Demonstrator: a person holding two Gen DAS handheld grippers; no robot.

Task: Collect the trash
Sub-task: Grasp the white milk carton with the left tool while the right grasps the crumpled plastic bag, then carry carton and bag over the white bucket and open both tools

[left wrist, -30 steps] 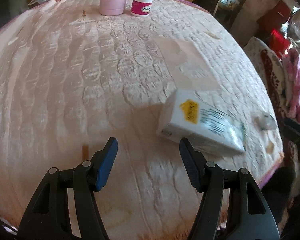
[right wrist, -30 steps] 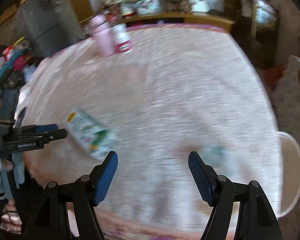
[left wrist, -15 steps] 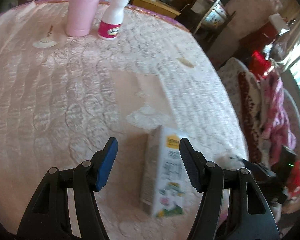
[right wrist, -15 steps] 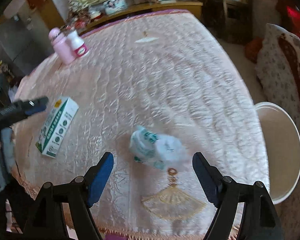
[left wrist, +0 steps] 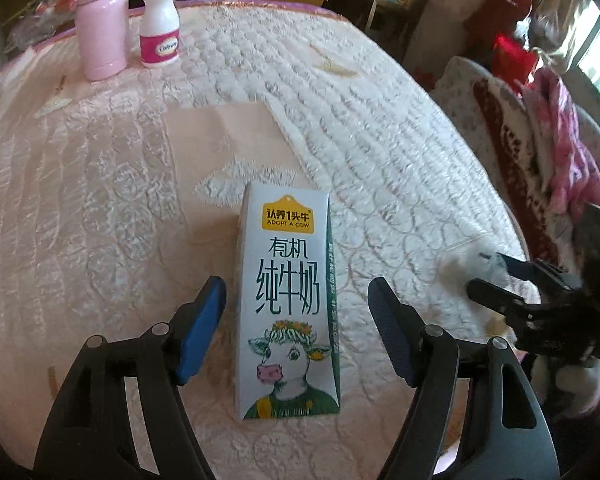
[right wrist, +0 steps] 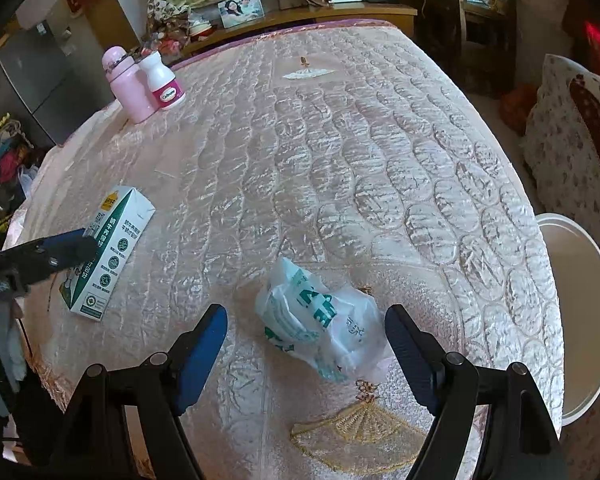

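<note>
A white milk carton [left wrist: 288, 300] with a cow picture lies flat on the pink quilted tablecloth [left wrist: 100, 184]. My left gripper [left wrist: 298, 300] is open, its jaws on either side of the carton and apart from it. The carton also shows in the right wrist view [right wrist: 108, 248], with the left gripper's fingers [right wrist: 60, 246] at it. A crumpled white and green plastic bag [right wrist: 320, 320] lies between the jaws of my open right gripper [right wrist: 306, 332], untouched. The bag [left wrist: 468, 268] and right gripper [left wrist: 500, 284] show at the right of the left wrist view.
A pink bottle [left wrist: 100, 24] and a white jar with a pink label [left wrist: 160, 28] stand at the table's far edge. A white bin [right wrist: 580, 312] stands beside the table's right edge. A cushioned chair [left wrist: 532, 152] with pink cloth stands to the right.
My left gripper has swung around and lined up over the carton, now straight between its jaws. My right gripper has closed in on the plastic bag, which now sits between its jaws.
</note>
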